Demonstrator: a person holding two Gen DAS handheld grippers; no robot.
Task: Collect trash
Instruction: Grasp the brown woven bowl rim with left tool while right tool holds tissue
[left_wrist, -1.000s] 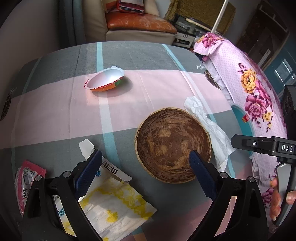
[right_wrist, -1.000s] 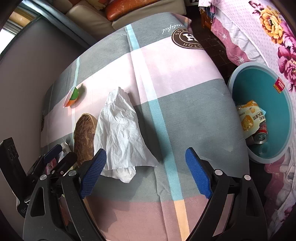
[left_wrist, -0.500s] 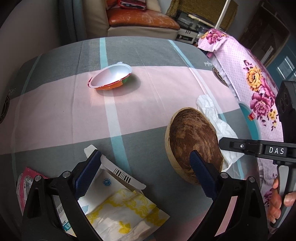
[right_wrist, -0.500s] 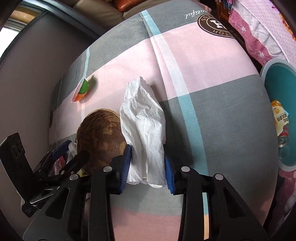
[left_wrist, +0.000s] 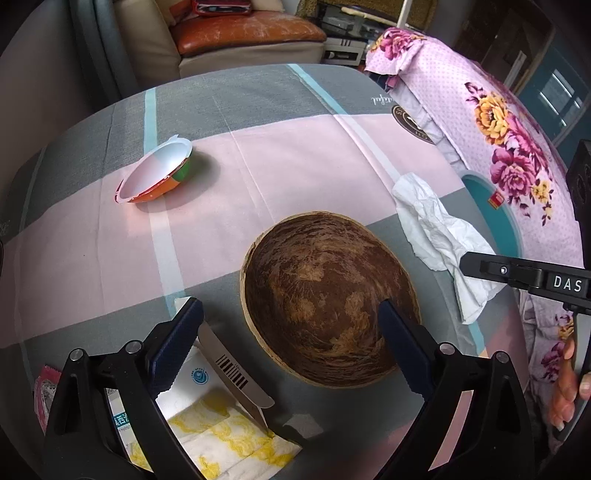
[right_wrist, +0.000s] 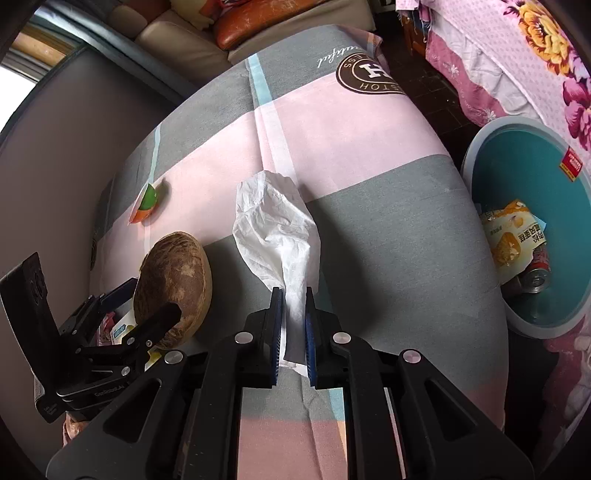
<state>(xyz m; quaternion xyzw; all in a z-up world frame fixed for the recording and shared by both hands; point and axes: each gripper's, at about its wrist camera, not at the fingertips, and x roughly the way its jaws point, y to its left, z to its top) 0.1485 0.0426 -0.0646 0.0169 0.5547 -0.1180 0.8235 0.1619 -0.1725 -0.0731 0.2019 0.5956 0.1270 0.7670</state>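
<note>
My right gripper (right_wrist: 293, 295) is shut on the near end of a crumpled white tissue (right_wrist: 275, 225), which lies on the checked tablecloth; the tissue also shows in the left wrist view (left_wrist: 436, 229). My left gripper (left_wrist: 291, 314) is open and empty, its right finger over the rim of a brown coconut-shell bowl (left_wrist: 328, 306), its left finger above a white and yellow wrapper (left_wrist: 221, 432). A torn orange and green paper cup (left_wrist: 155, 177) lies on its side at the far left. A pink packet (left_wrist: 46, 387) lies at the near left edge.
A teal bin (right_wrist: 532, 236) stands on the floor off the table's right edge and holds a yellow snack bag (right_wrist: 515, 236) and a can (right_wrist: 537, 280). A floral bedcover (left_wrist: 509, 140) hangs to the right. A sofa (left_wrist: 236, 33) stands beyond the table.
My right gripper has closed from wide open onto the tissue's near end. My left gripper has shifted so the bowl sits between its fingers again.
</note>
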